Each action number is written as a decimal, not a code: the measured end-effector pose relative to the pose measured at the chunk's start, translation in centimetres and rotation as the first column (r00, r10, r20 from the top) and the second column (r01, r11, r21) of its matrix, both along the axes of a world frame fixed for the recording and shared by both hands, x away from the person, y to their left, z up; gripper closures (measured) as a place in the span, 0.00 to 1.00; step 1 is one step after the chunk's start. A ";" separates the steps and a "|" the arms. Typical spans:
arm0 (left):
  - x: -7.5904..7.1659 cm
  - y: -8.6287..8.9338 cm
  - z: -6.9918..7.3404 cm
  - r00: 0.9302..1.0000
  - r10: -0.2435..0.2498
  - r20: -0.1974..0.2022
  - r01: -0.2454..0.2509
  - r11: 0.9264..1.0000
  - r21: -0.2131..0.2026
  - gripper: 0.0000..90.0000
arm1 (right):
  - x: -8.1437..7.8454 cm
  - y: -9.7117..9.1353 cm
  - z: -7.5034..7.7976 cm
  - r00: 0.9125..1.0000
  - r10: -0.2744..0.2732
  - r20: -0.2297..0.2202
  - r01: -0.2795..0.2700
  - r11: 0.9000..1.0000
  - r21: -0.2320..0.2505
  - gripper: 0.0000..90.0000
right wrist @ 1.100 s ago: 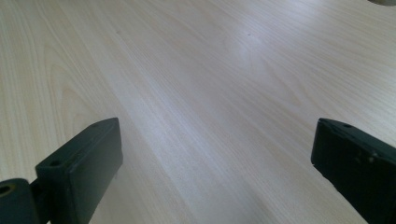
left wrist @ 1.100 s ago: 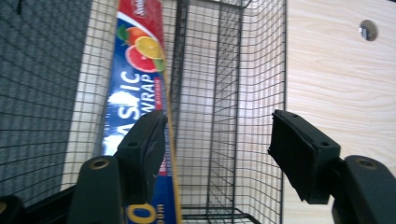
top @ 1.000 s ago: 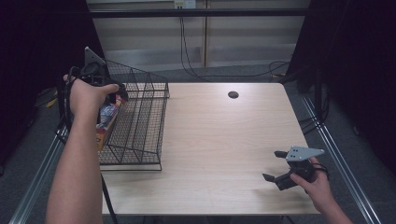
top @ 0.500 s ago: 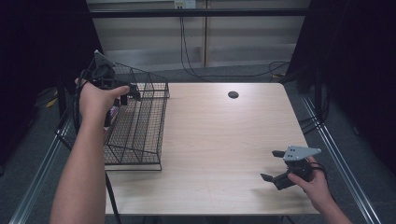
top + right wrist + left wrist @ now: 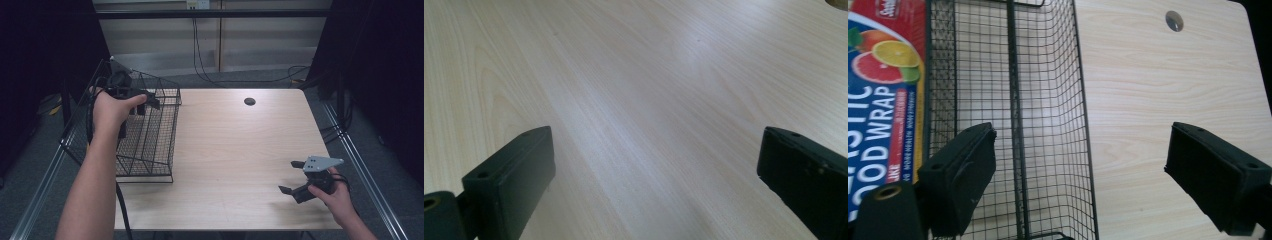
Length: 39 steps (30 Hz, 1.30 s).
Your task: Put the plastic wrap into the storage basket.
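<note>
Black wire mesh makes the basket that stands at the left edge of the pale wooden tabletop, and the work in hand happens there. A second ago the left tool was lower at the outer left side of the basket, with a colourful package just under the hand; now the hand has come forward and a little to the right, above the far part of the basket. Its jaws have just been opening, and in the left gripper view they stand spread with nothing between them, only mesh and wood behind. I judge from this that the package has been released into the basket, so the placing step looks finished and the hand is free to leave. The package is a flat cardboard box of plastic food wrap, blue and red with pictures of citrus fruit. In the left gripper view it lies in the left compartment of the basket, beyond the dark divider wire, to the left of the left jaw and apart from both pads; whether it rests flat on the bottom I cannot tell. The right tool rests in the hand near the front right corner of the tabletop, well apart from the basket, as a second ago. Its jaws are spread too, over bare wood.
</note>
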State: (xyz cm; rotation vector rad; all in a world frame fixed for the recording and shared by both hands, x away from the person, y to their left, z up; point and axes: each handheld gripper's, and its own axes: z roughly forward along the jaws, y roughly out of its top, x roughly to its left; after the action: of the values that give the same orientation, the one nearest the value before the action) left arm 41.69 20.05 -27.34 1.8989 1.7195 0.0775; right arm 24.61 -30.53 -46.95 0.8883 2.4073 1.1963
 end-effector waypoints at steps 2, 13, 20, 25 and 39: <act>-0.1 -0.4 -0.1 1.000 -0.004 -0.002 0.004 1.000 -0.019 0.13 | 0.0 0.0 0.0 1.000 -0.003 -0.001 0.003 1.000 0.002 0.02; -0.4 -2.7 -1.3 0.996 -0.086 0.003 0.086 0.996 -0.014 0.09 | -0.1 0.0 0.0 1.000 -0.002 0.001 0.002 1.000 0.002 0.02; -0.6 -3.6 -1.9 0.993 -0.120 0.005 0.120 0.993 0.002 0.09 | -0.1 0.0 0.0 1.000 -0.002 0.001 0.002 1.000 0.000 0.02; -0.8 -4.2 -2.3 0.991 -0.133 0.015 0.133 0.991 0.008 0.08 | -0.1 0.0 0.0 1.000 0.000 0.002 0.000 1.000 -0.001 0.02; -1.8 -6.3 -4.0 0.974 -0.221 0.045 0.222 0.975 -0.013 0.07 | -0.1 0.1 -0.2 1.000 -0.003 -0.003 0.003 1.000 -0.007 0.02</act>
State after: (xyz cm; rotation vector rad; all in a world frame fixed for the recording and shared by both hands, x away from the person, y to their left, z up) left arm 39.92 13.76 -31.30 2.0475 1.4653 0.0173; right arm 24.55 -30.48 -47.20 0.8922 2.4104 1.1852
